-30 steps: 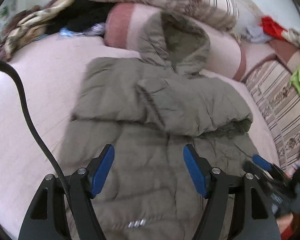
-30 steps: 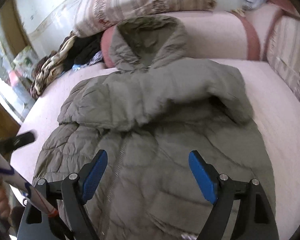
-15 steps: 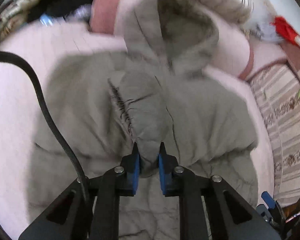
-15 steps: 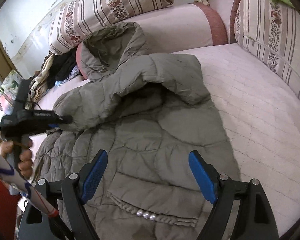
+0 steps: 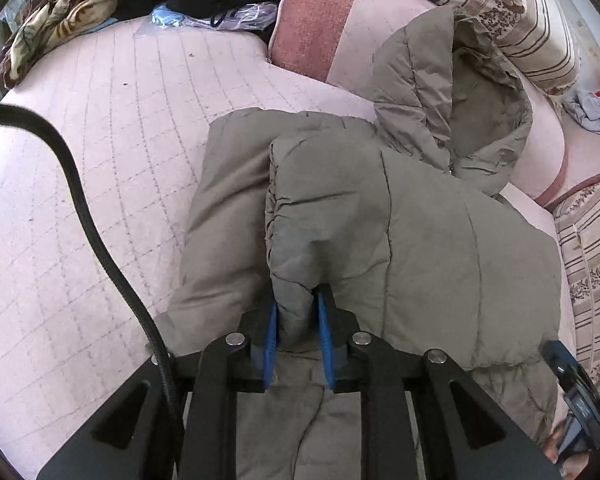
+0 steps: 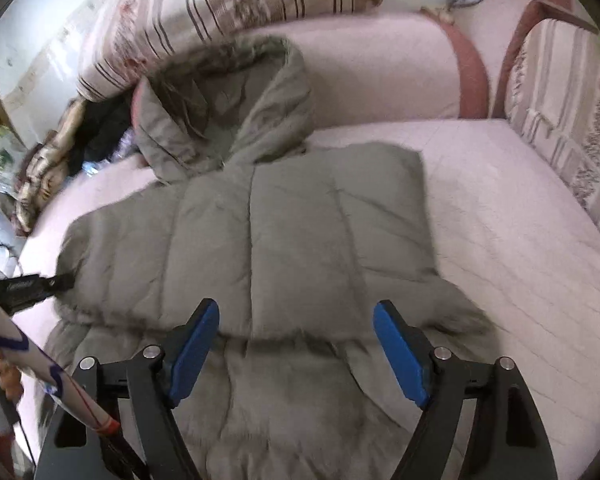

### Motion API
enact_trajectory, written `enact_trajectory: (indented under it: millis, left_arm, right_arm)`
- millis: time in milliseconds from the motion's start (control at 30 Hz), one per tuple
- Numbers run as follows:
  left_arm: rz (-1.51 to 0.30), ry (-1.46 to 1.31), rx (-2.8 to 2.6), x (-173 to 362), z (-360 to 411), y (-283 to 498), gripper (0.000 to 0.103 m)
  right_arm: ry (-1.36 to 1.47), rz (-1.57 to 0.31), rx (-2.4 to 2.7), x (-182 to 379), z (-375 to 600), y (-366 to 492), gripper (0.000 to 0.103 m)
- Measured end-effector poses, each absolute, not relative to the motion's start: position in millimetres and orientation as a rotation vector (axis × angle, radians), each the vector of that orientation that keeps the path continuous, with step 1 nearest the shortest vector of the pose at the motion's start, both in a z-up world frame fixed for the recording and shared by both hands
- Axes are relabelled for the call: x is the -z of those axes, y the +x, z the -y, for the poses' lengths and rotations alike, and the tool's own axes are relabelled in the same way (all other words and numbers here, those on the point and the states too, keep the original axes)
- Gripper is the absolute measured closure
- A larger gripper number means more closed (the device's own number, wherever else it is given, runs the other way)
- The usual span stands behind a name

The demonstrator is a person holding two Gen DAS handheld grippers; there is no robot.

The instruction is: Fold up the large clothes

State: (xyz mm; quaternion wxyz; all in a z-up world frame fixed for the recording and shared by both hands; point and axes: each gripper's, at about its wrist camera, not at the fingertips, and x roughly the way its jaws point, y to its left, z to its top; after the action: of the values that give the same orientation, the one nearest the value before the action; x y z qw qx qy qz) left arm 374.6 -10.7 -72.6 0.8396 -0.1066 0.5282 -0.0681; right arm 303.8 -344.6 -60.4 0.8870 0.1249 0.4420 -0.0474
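While the olive-grey quilted hooded coat (image 5: 416, 240) lies spread on the pale pink quilted mattress (image 5: 100, 184), the left tongs (image 5: 296, 332) point steeply down at it and pinch a bunched fold at the end of a sleeve between their blue pads (image 5: 271, 340); the jaws are easing apart slightly, yet the padded cloth stays pressed between them. That sleeve lies folded across the coat's chest, its gathered cuff edge to the left of the grip. A black cable (image 5: 100, 240) curves down the left side of this view. The coat's hood (image 6: 228, 108) rests at the far end against a pink bolster cushion (image 6: 380, 68), with striped floral cushions (image 6: 228, 12) behind and to the right. The right tongs (image 6: 296, 352) hang tilted downward over the near, lower part of the coat, their blue pads (image 6: 398, 356) spread wide and drawing in a little, with nothing gripped; the coat lies below the gap. A heap of patterned and dark clothes (image 5: 80, 8) sits at the far left of the mattress.
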Motion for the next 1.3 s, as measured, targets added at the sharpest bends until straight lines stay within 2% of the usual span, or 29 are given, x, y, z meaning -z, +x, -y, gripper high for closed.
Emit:
enact_trajectory:
  millis: [200,367,433,467,500,600,933,1100,1300]
  left_arm:
    - [-1.089,-0.156,0.137,72.7,16.2,379.0,0.074]
    - [-1.030,-0.083,0.130,35.2,17.1,337.5,0.074]
    - [-0.998,-0.062,0.128,17.5,12.9,311.8,0.065]
    - [-0.980,-0.060,0.126,7.6,8.5,294.1,0.057]
    - [-0.970,-0.064,0.128,2.4,5.0,283.2,0.053]
    - [-0.965,-0.091,0.140,-12.6,-11.0,234.9,0.048]
    - [-0.943,-0.141,0.103,-16.6,-28.0,76.0,0.045]
    - [-0.913,-0.086,0.113,-22.7,-10.7,37.4,0.044]
    - [-0.911,-0.022,0.149,-19.9,14.1,13.2,0.043]
  right_arm:
    - [0.232,-0.980,0.140,95.4,341.5,322.9,0.018]
    - [0.225,-0.979,0.136,77.6,341.3,310.1,0.017]
    - [0.247,-0.957,0.117,63.0,342.6,292.0,0.017]
    - [0.256,-0.945,0.106,55.3,342.1,277.5,0.017]
    - [0.261,-0.937,0.097,50.4,341.6,267.3,0.017]
    - [0.251,-0.921,0.068,39.0,335.6,217.0,0.017]
    - [0.323,-0.911,0.045,53.1,291.8,58.2,0.017]
    - [0.429,-0.916,0.046,61.9,280.8,20.9,0.017]
    - [0.423,-0.892,0.054,57.1,276.5,8.6,0.017]
